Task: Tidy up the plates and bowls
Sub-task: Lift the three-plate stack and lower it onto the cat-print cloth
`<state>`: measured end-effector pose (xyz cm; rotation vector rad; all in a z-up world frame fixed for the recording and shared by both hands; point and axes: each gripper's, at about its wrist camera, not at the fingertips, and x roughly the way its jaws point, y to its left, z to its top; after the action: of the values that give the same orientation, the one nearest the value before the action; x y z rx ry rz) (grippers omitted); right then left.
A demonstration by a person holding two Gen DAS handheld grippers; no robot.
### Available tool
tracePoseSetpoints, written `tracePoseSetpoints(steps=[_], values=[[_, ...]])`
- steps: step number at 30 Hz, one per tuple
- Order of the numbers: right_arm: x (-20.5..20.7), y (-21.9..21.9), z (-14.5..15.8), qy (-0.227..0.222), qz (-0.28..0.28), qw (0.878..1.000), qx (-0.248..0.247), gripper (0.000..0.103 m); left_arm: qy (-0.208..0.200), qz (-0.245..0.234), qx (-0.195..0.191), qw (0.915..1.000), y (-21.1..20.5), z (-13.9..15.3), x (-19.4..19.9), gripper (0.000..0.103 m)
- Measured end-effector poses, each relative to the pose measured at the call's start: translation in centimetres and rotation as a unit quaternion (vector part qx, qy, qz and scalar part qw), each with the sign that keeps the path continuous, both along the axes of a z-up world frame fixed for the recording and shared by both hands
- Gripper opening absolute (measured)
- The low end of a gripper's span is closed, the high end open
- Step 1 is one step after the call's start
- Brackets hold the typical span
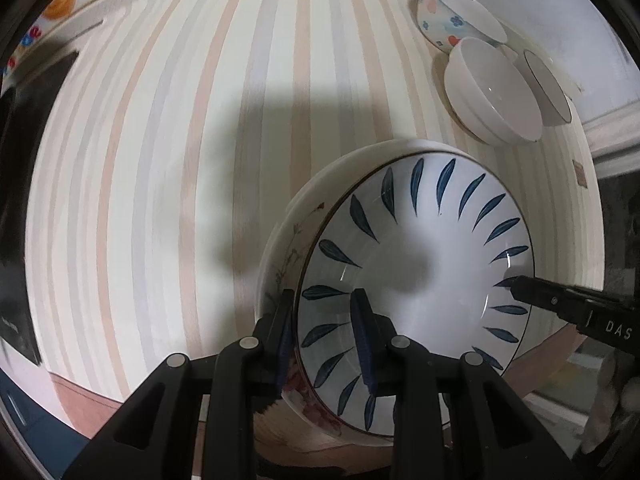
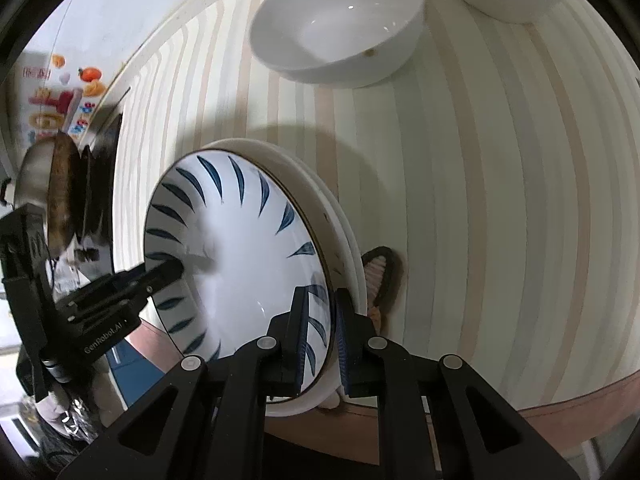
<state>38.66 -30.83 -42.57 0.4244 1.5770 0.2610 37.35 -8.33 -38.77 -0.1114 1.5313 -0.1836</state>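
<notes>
A white plate with blue leaf marks (image 1: pixel 420 264) lies on top of a stack of white plates (image 1: pixel 288 236) near the table's front edge; it also shows in the right wrist view (image 2: pixel 240 240). My left gripper (image 1: pixel 326 336) is shut on the stack's near-left rim, one finger inside the leaf plate and one outside. My right gripper (image 2: pixel 322 336) is shut on the opposite rim of the same stack (image 2: pixel 340 216); its finger shows in the left wrist view (image 1: pixel 560 304). Three bowls stand at the far right: a flowered one (image 1: pixel 452 16), a plain white one (image 1: pixel 492 88) and a dark-rimmed one (image 1: pixel 548 88).
The table has a striped cloth (image 1: pixel 180 140). A wall runs along its far edge (image 2: pixel 120 12). A pan and dark cookware (image 2: pixel 64 196) stand off the table's left side. A slipper (image 2: pixel 380 276) lies on the floor below the table's edge.
</notes>
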Motion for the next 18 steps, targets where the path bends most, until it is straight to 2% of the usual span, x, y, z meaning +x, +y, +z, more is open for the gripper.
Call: tracePoseSetpoints(steps=[4, 11, 16, 18], values=[[-0.1, -0.2, 0.1, -0.001, -0.008, 1.0, 0.001, 0.016, -0.001, 0.014, -0.001, 0.9999, 0.5, 0.2, 0.0, 0.025], [-0.6, -0.3, 1.3, -0.025, -0.011, 1.0, -0.015, 0.018, -0.018, 0.025, 0.021, 0.9993, 1.0, 1.2, -0.5, 0.025], [-1.5, 0.0, 3.1, -0.051, -0.002, 0.998, -0.034, 0.019, -0.057, 0.019, 0.05, 0.9969, 0.6, 4.0, -2.3, 0.025], [-2.4, 0.5, 4.1, -0.062, 0.003, 0.997, -0.048, 0.023, -0.074, 0.019, 0.055, 0.9956, 0.6, 5.7, -3.4, 0.025]])
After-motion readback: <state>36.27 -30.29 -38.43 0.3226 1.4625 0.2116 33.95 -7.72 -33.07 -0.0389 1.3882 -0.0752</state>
